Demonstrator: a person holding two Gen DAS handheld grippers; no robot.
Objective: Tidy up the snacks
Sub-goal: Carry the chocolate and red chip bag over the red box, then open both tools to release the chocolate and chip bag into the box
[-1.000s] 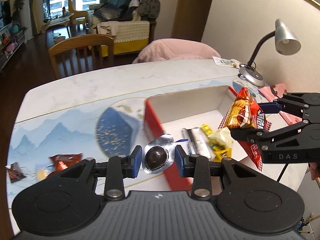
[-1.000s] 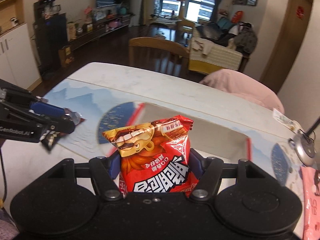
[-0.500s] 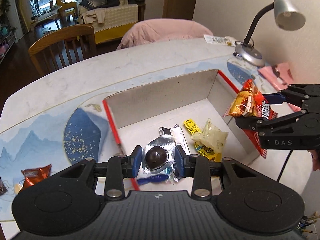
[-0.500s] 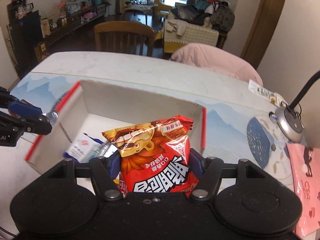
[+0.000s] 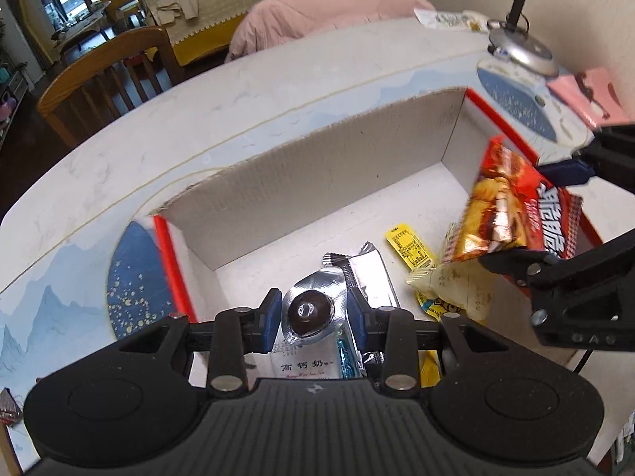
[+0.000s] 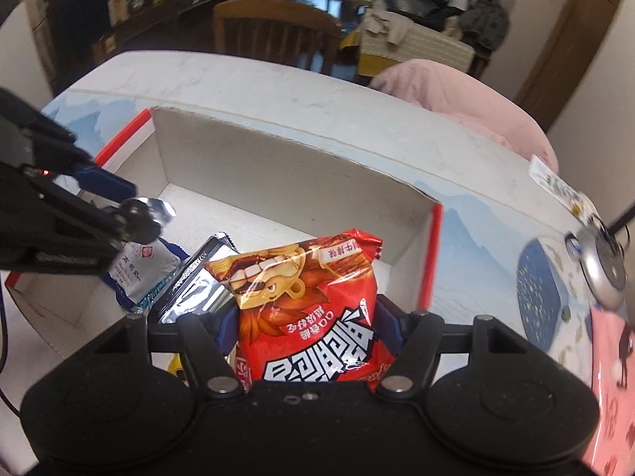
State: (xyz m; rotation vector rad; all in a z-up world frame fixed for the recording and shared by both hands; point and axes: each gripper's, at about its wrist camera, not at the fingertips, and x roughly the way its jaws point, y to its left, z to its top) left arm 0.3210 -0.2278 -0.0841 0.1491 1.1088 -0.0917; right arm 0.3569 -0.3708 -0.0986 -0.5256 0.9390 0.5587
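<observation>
Snacks gripped above box (image 5: pixel 337 174): left gripper (image 5: pixel 313 313) chocolate (image 5: pixel 309 311) (foil-cupped), right gripper (image 6: pixel 307 317) red bag (image 6: pixel 313 309).

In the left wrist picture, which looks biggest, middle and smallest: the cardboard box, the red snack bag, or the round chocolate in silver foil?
1. Cardboard box, by far the biggest.
2. Red snack bag.
3. Round chocolate in silver foil, smallest, even though it sits nearest the camera.

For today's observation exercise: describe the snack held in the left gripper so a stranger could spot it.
Find the cardboard box on the table. Above its near left corner, the left gripper pinches a foil packet. Unlike its neighbours, it has a round dark chocolate ball showing.
</observation>
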